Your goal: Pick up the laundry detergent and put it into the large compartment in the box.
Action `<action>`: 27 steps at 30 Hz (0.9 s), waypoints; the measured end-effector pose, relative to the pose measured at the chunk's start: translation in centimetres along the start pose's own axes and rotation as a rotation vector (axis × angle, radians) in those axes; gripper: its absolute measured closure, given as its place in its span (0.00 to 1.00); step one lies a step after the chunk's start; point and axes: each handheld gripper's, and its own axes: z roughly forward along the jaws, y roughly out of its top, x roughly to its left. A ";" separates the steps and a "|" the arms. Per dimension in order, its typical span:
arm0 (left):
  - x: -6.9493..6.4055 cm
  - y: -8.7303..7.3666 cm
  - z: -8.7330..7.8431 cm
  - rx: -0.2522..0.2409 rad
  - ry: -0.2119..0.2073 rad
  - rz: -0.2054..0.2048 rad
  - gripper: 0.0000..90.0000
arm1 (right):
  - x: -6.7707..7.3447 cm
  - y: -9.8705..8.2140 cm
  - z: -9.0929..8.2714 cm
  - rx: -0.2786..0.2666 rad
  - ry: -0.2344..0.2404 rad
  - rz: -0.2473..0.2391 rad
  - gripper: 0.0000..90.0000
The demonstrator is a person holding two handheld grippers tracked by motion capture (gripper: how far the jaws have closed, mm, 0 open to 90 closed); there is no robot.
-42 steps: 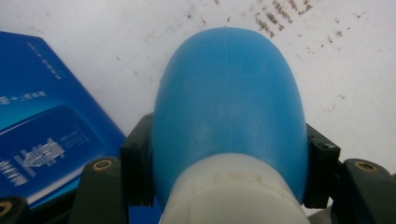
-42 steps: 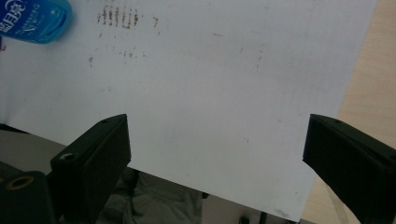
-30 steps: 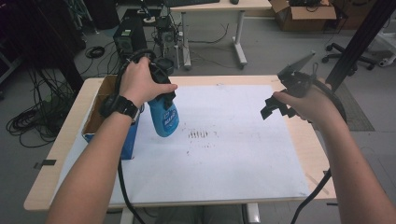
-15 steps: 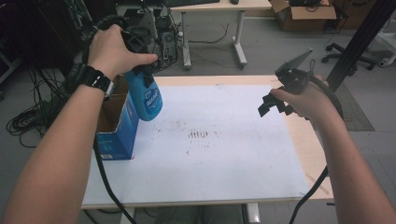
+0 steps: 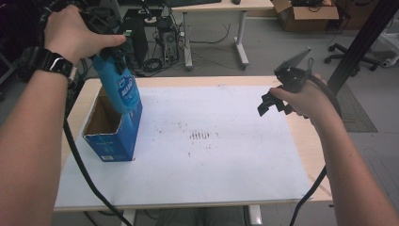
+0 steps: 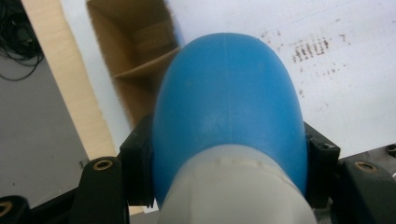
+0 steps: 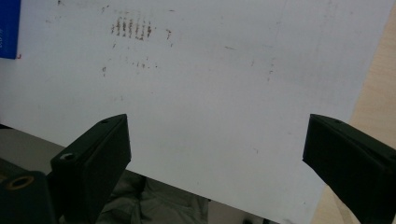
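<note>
A blue plastic bottle (image 5: 120,89) hangs over the open blue cardboard box (image 5: 113,136) at the table's left. My left gripper (image 5: 110,52) is shut on the bottle near its upper end, bottom pointing down toward the box mouth. In the left gripper view the bottle (image 6: 229,107) sits between both jaws, with the box's brown inside (image 6: 135,56) below it. My right gripper (image 5: 273,106) is held above the table's right side, open, nothing between its fingers. The right gripper view has its jaws wide apart over the white sheet (image 7: 224,93).
A white sheet (image 5: 211,160) with dark scuff marks (image 5: 200,135) covers most of the wooden table (image 5: 301,132). Cables trail from both grippers. Beyond the table stand another desk (image 5: 216,19), equipment and floor cables.
My left hand has lifted the bottle up and to the left, from beside the box to above its open top. The right gripper has stayed in place.
</note>
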 end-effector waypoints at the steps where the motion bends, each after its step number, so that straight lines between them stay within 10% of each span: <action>1: 0.4 -0.1 0.0 0.002 0.000 -0.015 0.42 | 0.0 0.0 0.1 0.004 0.001 0.004 0.09; 12: 3.7 -1.4 0.6 0.020 0.053 -0.132 0.42 | -0.1 0.0 0.4 0.014 -0.008 0.004 0.09; 27: 4.3 -1.8 4.4 0.059 0.058 -0.148 0.42 | -0.1 -0.2 -0.1 0.006 -0.013 0.006 0.09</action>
